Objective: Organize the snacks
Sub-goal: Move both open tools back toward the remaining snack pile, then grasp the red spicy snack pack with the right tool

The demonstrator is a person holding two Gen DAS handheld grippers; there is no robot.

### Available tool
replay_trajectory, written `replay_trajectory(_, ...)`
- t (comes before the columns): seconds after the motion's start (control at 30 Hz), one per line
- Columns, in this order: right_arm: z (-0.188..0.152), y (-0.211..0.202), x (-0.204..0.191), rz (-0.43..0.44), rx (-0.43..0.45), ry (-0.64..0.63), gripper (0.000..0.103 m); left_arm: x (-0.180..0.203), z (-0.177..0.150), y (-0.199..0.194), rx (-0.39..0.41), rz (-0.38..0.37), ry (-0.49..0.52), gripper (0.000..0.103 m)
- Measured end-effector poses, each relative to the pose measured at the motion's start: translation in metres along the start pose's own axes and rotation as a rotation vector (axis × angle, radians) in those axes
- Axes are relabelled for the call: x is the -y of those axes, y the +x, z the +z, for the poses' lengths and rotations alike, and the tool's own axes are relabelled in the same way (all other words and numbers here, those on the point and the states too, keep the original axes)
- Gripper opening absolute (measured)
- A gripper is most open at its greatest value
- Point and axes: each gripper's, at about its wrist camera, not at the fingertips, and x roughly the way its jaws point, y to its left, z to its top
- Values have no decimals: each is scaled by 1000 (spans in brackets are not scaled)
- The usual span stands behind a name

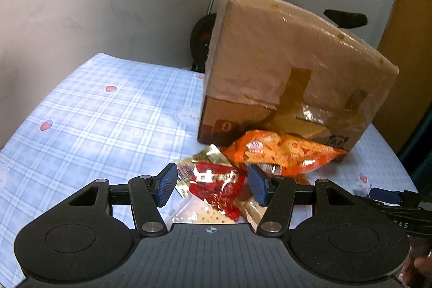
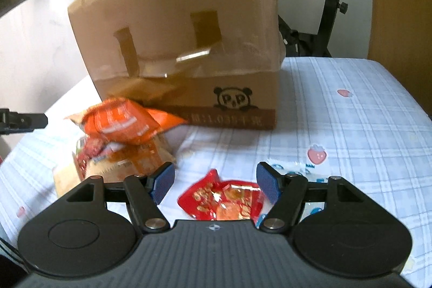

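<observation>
A pile of snack packets lies on the checked tablecloth (image 1: 94, 112) in front of a taped cardboard box (image 1: 283, 66). An orange chip bag (image 1: 283, 153) leans against the box. My left gripper (image 1: 212, 184) is open just above a red and gold packet (image 1: 216, 185), which lies between the blue pads (image 1: 167, 185) without touching them. In the right wrist view my right gripper (image 2: 215, 185) is open over another red packet (image 2: 226, 203) lying flat on the cloth. The orange bag (image 2: 124, 123) and several packets under it (image 2: 113, 161) sit to its left.
A cracker pack (image 1: 205, 215) lies beneath the left gripper. A blue and white wrapper (image 2: 294, 169) peeks out by the right finger. The box (image 2: 175, 45) stands at the table's back. An exercise bike (image 2: 332, 4) is behind the table. Each gripper shows at the edge of the other's view.
</observation>
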Motion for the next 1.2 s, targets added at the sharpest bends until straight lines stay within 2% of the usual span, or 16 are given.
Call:
replay_trajectory(0.17,-9,4,-1,-23,-28,-49,70,2,-5,2,-26,-14,8,60)
replay_trajectory(0.4,-14,5,-16,-36,-54,-246,70,1,-10,5,-53,-27,-7,60)
replay_trajectory(0.5,-12,12,-16,-1,-109,-316,70,2,-11,6,-59,-34,-7,60)
replay_trajectory(0.67,-8,23,-18,14,-151,-452,70,2,-10,6,-59,-39,-5,60)
replay_trajectory(0.77,-8,32,-17,58,-204,-509,71,3,-11,5,-63,-39,-5,60)
replay_trajectory(0.87,-8,35,-19,71,-210,-576,77,3,-11,5,-64,-38,-4,60)
replay_trajectory(1.2,6,47,-10,134,-251,-583,75,3,-11,4,-62,-41,-8,59)
